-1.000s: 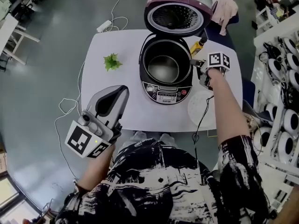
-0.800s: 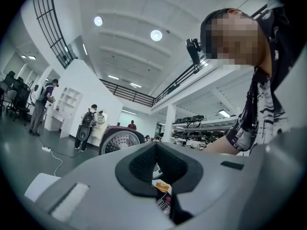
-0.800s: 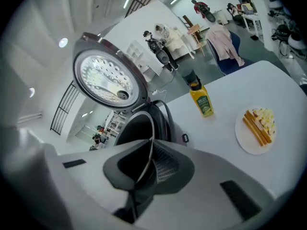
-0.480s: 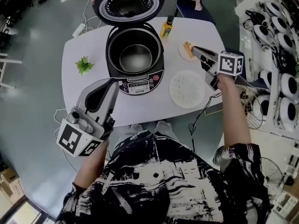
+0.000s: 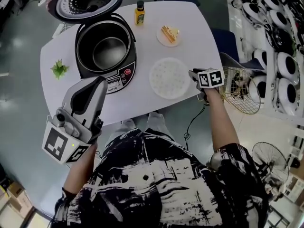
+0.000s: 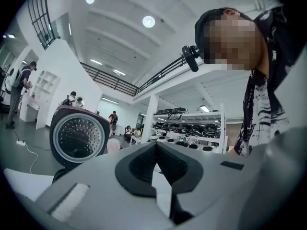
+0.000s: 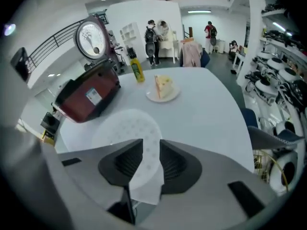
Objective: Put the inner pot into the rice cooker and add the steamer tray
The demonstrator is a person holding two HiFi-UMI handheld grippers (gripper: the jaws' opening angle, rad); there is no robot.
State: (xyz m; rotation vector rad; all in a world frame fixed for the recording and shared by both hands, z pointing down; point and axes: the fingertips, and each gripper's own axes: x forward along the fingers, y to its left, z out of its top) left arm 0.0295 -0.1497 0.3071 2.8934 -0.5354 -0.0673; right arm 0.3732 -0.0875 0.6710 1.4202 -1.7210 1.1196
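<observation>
The rice cooker (image 5: 124, 72) stands on the white table (image 5: 190, 23) with its lid (image 5: 85, 1) up and the metal inner pot (image 5: 108, 52) seated inside. To its right the white perforated steamer tray (image 5: 168, 77) lies flat on the table. My right gripper (image 5: 193, 73) points down at the tray's right edge. Its jaws have just been opening and stand slightly apart, and the tray (image 7: 125, 128) shows through the gap with nothing pinched. My left gripper (image 5: 101, 81) hovers at the table's near edge in front of the cooker, its tips meeting and holding nothing.
A yellow bottle (image 5: 139, 13) and a cake slice on a small plate (image 5: 169, 33) sit at the back of the table, and a green sprig (image 5: 59, 69) lies at the left. A wire basket (image 5: 236, 87) and shelves of cookers (image 5: 280, 37) stand to the right.
My right gripper has swung from the cooker's right side, past the cake plate, down to the steamer tray's right edge, and its jaws have parted. The left gripper has shifted toward the cooker.
</observation>
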